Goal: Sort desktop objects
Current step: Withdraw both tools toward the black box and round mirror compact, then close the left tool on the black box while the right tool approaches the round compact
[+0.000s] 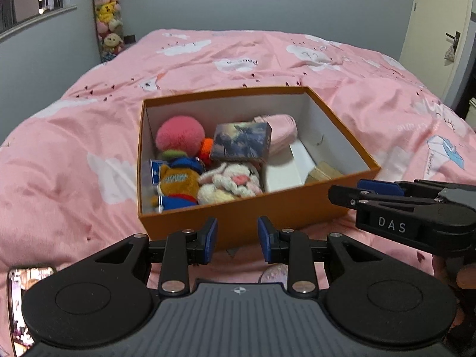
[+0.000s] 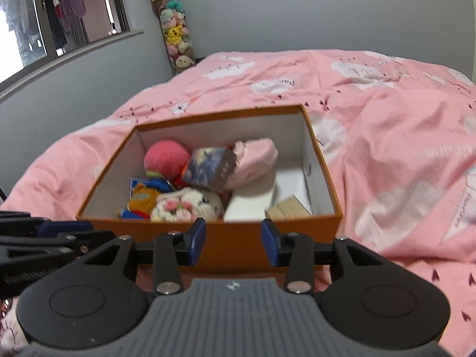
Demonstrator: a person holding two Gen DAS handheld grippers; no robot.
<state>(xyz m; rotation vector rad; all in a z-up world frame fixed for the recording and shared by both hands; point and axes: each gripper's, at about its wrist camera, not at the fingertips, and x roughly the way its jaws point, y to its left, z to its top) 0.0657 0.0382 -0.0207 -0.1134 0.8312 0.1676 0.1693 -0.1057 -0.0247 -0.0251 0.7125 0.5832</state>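
Observation:
An open orange box (image 1: 342, 136) sits on the bed, in front of both grippers. Inside it lie a pink pompom (image 1: 180, 134), a dark picture-printed card box (image 1: 241, 141), a pink pouch (image 1: 282, 131), a white bunny plush (image 1: 235, 181), an orange-and-blue plush (image 1: 178, 181), a white box (image 1: 282, 172) and a wooden block (image 1: 322, 172). My left gripper (image 1: 238, 239) is open and empty, just short of the box's front wall. My right gripper (image 2: 233, 244) is also open and empty near that wall (image 2: 297, 226). It shows from the side (image 1: 345, 196) in the left wrist view.
A pink cloud-print duvet (image 1: 297, 59) covers the whole bed. A clear tube of plush toys (image 2: 177, 35) stands in the far corner beside a window (image 2: 59, 15). A door (image 1: 440, 29) is at the right. A shiny pink-rimmed object (image 1: 17, 303) lies by my left gripper.

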